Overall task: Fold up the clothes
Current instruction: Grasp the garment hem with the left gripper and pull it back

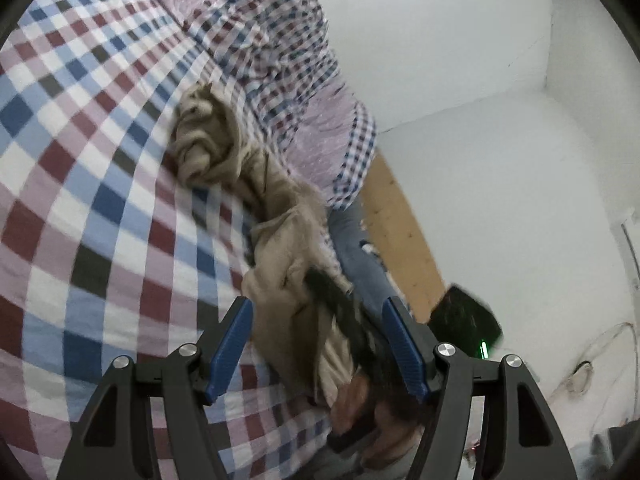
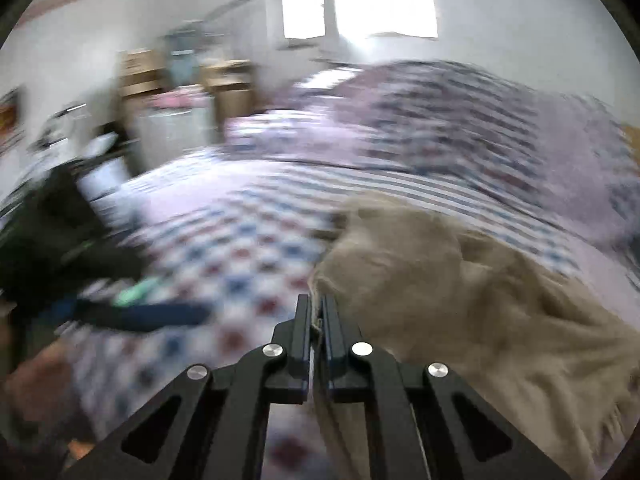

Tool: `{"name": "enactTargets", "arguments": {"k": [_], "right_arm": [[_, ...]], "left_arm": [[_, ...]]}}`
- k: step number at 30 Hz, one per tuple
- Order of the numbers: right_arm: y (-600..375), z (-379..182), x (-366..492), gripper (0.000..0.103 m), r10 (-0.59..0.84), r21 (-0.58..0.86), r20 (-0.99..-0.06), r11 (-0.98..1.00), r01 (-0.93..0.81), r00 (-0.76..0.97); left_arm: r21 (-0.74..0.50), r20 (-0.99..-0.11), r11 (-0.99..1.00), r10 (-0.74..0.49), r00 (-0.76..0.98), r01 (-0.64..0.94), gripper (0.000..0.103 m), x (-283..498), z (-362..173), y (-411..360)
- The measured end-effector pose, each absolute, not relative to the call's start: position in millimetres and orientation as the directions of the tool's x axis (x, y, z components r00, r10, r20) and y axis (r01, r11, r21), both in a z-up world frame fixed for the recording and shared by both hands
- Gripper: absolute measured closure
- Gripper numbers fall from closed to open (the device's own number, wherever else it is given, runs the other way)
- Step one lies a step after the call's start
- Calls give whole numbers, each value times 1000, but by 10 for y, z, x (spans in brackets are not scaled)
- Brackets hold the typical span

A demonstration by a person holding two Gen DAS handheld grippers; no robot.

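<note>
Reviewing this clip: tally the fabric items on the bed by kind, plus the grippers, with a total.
Beige garment: 1
Checked bedsheet: 1
Checked quilt: 1
Grippers: 2, left gripper and right gripper
Total: 5

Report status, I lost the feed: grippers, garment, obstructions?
Left gripper open, empty. Right gripper shut on beige garment. Garment bunched, unfolded on checked bedsheet. Nothing seen blocking; view blurred.

The right hand-held gripper [image 2: 316, 320] pinches an edge of the beige garment [image 2: 460, 300] over the checked bedsheet [image 2: 240, 248].
</note>
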State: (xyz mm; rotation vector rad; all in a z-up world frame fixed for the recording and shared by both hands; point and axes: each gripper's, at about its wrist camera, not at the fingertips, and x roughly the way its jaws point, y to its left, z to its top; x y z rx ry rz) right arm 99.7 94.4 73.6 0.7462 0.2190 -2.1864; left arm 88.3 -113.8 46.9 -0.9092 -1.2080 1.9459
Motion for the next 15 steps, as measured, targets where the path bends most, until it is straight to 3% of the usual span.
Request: {"name": "enactTargets", "arguments": {"k": [3,7,12,15], "right_arm": [[709,539,1129,99,-657,92,-649,-570,817,-385],[687,401,1108,99,-631,101,-690,-569,816,-355],[745,403,1064,97,-623,116,-704,-575,810,-341],[648,311,1118,96,-553,34,-755,-568,822,-351]], "left_arm": [[-923,-225,-356,808,-545,-147,32,863,428,-1188],[-899,-336,-436,757,-561,-50,33,835,307,-1238],[-899,-375,-435,697,-611,56,33,828,199,-1425],[-888,-418,-450,704,-574,95,33,790,122,-1396]]}}
